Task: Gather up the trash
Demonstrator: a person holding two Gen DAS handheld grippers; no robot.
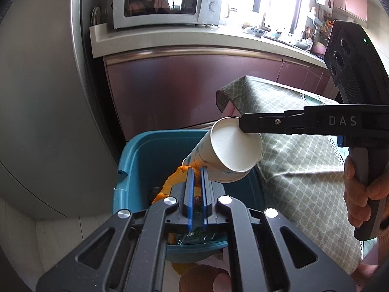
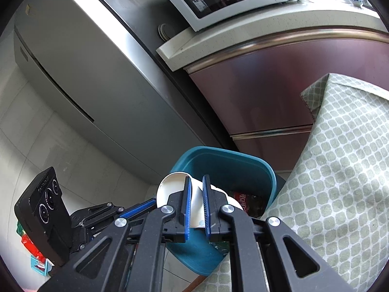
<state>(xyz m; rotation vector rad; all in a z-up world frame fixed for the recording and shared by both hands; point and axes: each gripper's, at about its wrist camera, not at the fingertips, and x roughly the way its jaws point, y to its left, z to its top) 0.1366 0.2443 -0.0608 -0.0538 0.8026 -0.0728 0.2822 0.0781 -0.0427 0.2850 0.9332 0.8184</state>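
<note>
A teal trash bin (image 1: pixel 145 150) stands on the floor beside the table; it also shows in the right wrist view (image 2: pixel 226 163). My right gripper (image 2: pixel 196 182) is shut on the rim of a white paper cup (image 2: pixel 170 187) and holds it tilted over the bin. In the left wrist view the cup (image 1: pixel 233 148) hangs from the right gripper's fingers (image 1: pixel 267 121). My left gripper (image 1: pixel 197 170) is nearly shut just above the bin, over orange peel (image 1: pixel 173 180); nothing clearly sits between its fingers. Wrappers (image 2: pixel 245 200) lie in the bin.
A table with a green patterned cloth (image 1: pixel 291 150) is right of the bin. A grey fridge (image 1: pixel 43 97) stands to the left. Maroon cabinets (image 1: pixel 182 85) and a counter with a microwave (image 1: pixel 165 0) are behind. Colourful packets (image 2: pixel 31 248) lie on the floor.
</note>
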